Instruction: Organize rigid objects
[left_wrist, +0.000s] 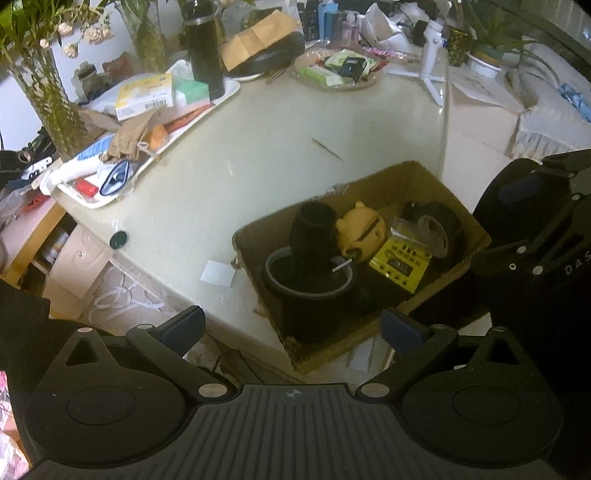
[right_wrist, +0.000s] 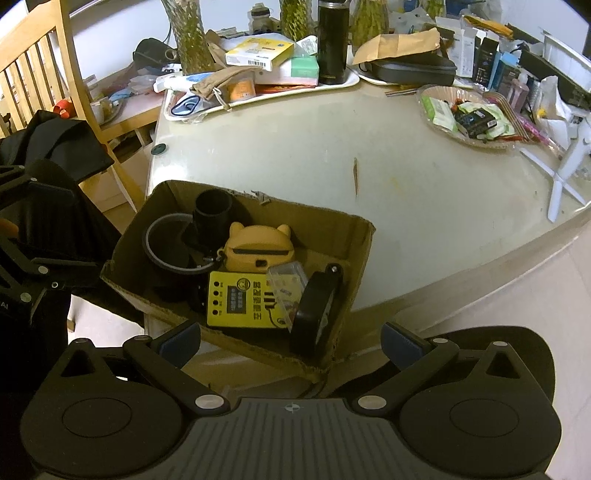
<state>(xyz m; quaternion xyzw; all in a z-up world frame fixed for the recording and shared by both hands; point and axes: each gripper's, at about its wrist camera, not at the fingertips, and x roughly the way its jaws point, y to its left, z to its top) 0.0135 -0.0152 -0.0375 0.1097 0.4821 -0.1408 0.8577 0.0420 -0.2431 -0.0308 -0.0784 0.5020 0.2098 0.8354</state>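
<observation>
A wooden slatted chair (right_wrist: 44, 62) stands at the far left of the right wrist view, beside the pale glossy table (right_wrist: 295, 147). Along the table's far edge, from left to right, lie a white tray (right_wrist: 258, 96) heaped with a yellow and white carton (right_wrist: 258, 53), a tan cloth pouch (right_wrist: 218, 83) and a tall black flask (right_wrist: 333, 40), then a black oval case (right_wrist: 413, 70) under a brown paper envelope (right_wrist: 399, 42), then a shallow glass dish (right_wrist: 467, 118) of green and black packets, and a white tripod stand (right_wrist: 569, 162) at the far right. A thin brown stick (right_wrist: 355, 177) lies alone on the bare middle of the table. Nothing stands between the grippers and the open brown cardboard box (right_wrist: 354, 258) at the near edge of the table. Inside it, left to right, sit a black ring-shaped roll (right_wrist: 162, 243), a black upright tube (right_wrist: 212, 216), an orange bear-shaped case (right_wrist: 255, 245), a yellow flat device with black buttons (right_wrist: 240, 304), a clear plastic packet (right_wrist: 288, 288) and a black roll of tape (right_wrist: 317, 314) standing on edge. The left gripper (left_wrist: 293, 326) hovers just short of the box's near left corner, its jaws spread wide and empty. The right gripper (right_wrist: 291, 341) hangs at the box's near right edge, its jaws likewise wide apart with nothing between them.
</observation>
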